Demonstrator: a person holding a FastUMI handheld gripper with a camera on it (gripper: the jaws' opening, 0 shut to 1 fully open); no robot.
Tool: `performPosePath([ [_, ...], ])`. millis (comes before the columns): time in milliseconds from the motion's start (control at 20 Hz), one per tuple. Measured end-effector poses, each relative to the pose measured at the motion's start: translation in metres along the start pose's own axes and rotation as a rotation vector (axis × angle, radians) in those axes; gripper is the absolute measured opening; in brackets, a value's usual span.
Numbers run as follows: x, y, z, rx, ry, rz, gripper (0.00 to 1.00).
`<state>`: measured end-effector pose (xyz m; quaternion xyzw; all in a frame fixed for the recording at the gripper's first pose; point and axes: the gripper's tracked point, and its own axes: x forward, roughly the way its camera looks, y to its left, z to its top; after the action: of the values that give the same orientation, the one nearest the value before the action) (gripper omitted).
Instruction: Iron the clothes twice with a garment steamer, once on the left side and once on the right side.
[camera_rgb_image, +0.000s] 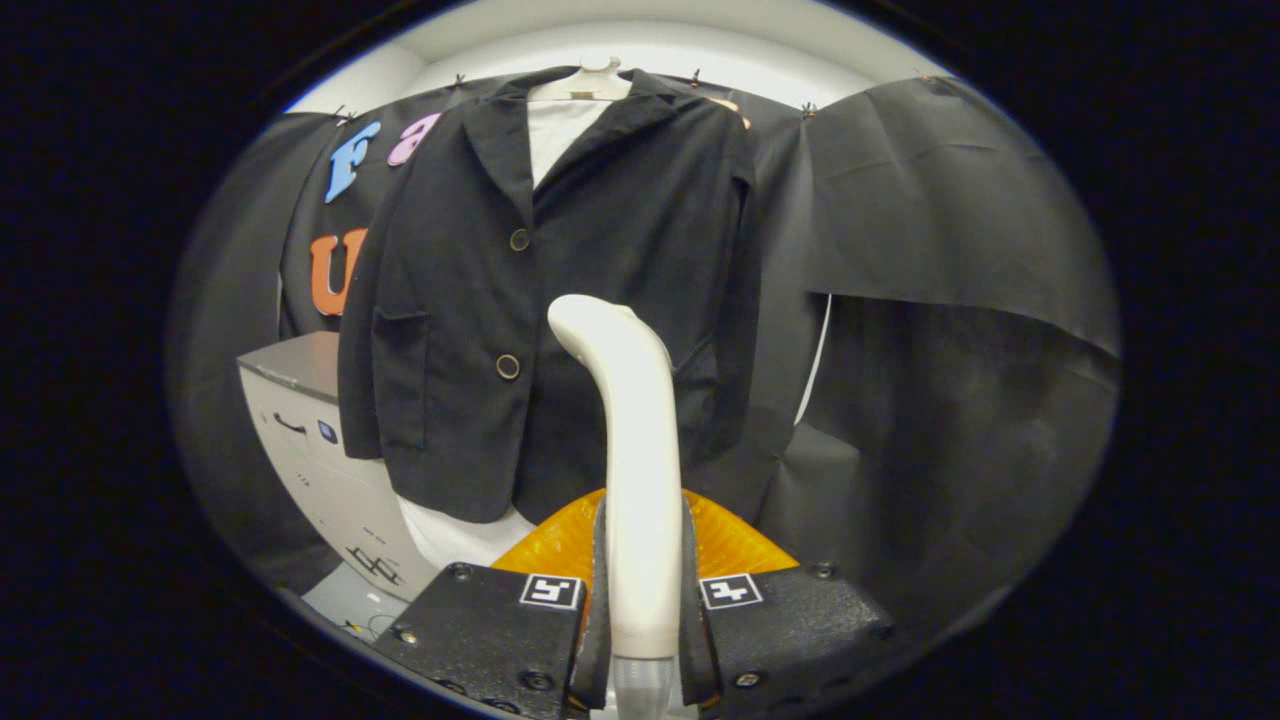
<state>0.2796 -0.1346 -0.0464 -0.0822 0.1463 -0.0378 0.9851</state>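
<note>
A black jacket (560, 280) with two buttons hangs upright on a white mannequin torso (560, 125), straight ahead of the fingers. My gripper (642, 590) is shut on the white garment steamer (635, 440), both fingers pressing its handle. The steamer stands upright between the fingers, its curved head level with the jacket's lower button, in front of the jacket's right half. I cannot tell whether the head touches the cloth. An orange part (735, 540) shows behind the handle, low down.
A grey cabinet (320, 440) stands to the left of the jacket, partly behind its hem. Black cloth (940, 300) covers the booth wall behind and to the right. A white ceiling band (700, 40) runs above.
</note>
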Motion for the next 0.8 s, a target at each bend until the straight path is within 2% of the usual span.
performPosePath([
  [300, 0.002, 0.005, -0.043, -0.002, 0.079, 0.056, 0.3],
  [600, -0.008, 0.004, -0.088, -0.013, 0.18, 0.052, 0.3],
  [800, -0.032, 0.016, -0.106, 0.002, 0.224, 0.038, 0.3],
])
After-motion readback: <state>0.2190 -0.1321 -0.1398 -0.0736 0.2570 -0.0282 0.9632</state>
